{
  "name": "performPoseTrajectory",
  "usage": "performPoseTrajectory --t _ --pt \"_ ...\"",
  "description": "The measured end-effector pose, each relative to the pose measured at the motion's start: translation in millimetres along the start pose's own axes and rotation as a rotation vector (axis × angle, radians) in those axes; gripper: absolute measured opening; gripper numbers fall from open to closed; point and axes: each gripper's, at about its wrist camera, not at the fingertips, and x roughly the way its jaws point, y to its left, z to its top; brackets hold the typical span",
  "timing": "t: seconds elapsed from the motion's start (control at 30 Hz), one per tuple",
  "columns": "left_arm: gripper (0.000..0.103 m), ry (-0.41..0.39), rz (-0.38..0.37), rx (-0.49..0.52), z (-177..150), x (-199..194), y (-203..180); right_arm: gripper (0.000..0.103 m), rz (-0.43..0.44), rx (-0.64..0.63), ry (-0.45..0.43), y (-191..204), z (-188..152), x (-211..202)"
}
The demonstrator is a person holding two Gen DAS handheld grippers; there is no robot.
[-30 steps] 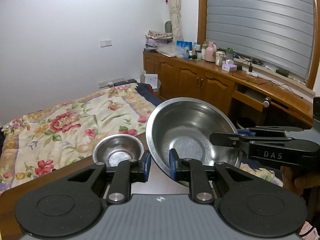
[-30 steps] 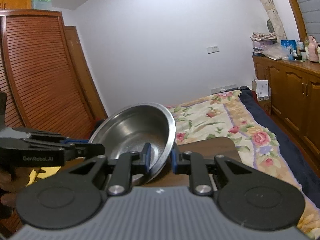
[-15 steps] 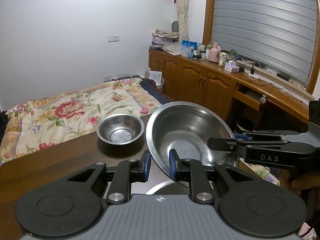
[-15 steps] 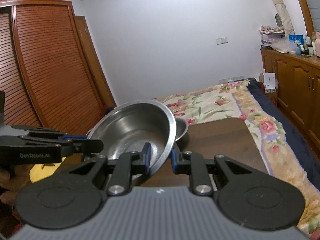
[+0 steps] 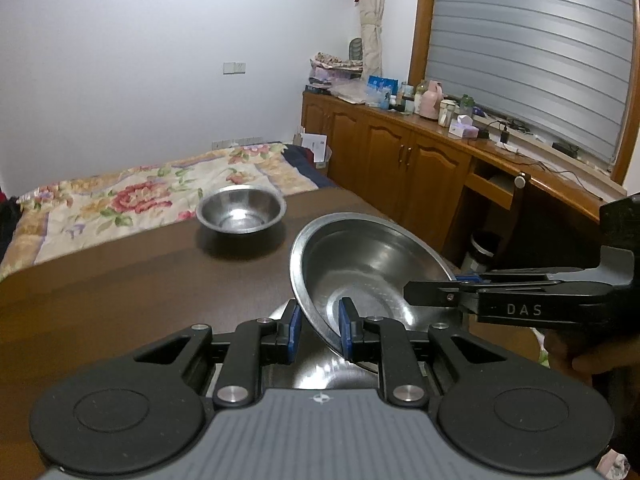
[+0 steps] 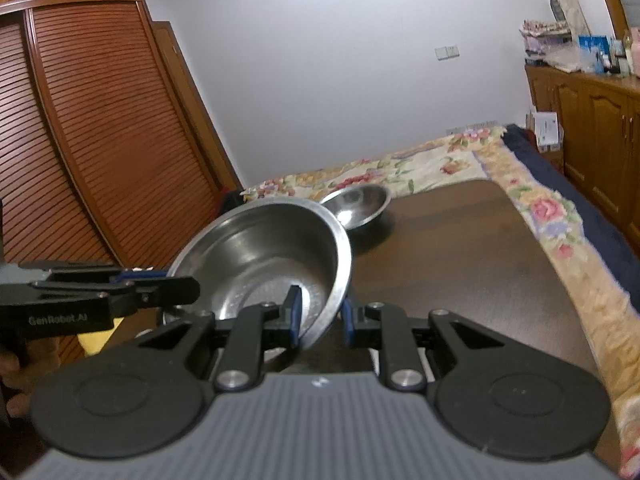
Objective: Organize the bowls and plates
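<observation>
— Two steel bowls in sight? Anything else on the tabletop (image 5: 120,300)?

— Two bowls, yes. One large bowl (image 5: 372,264) at 4 o'clock in the left wrist view, tilted and off the wood, and one small bowl (image 5: 241,210) standing upright at 12 o'clock, well apart from it. Under the large bowl a flat steel plate (image 5: 320,376) shows its edge, partly hidden by the claws.

— How are the two claws set?

— Left claw (image 5: 319,330) is clamped on the near rim of the large bowl, one blue pad inside, one outside. Right claw (image 6: 320,320) is clamped on the opposite rim the same way.

— What stands around it?

— One bed (image 5: 132,200) with a flowered cover past the far edge at 11 o'clock. One long wooden cabinet (image 5: 400,156) at 2 o'clock, its top crowded with bottles and boxes. From the right wrist, one slatted wardrobe (image 6: 80,140) at 9 o'clock. Something yellow (image 6: 96,338) lies below the left claw there; I cannot tell what it is
</observation>
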Motion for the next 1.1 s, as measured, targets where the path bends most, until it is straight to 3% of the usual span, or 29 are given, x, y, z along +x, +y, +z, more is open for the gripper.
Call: performPoseTrajectory --t 0.5,0.7,1.1 --pt "0.024 0.067 0.039 0.05 -41.5 8.2 -8.6 0.021 -0.012 0.013 0.058 3.0 -31.9 1.8" --pt "0.025 0.085 0.046 0.047 -46.4 11.8 -8.0 0.015 -0.036 -0.02 0.064 3.4 -35.9 6.3" --pt "0.026 0.082 0.066 0.086 -50.4 15.7 -14.6 0.014 -0.064 -0.079 0.056 8.7 -39.2 8.9"
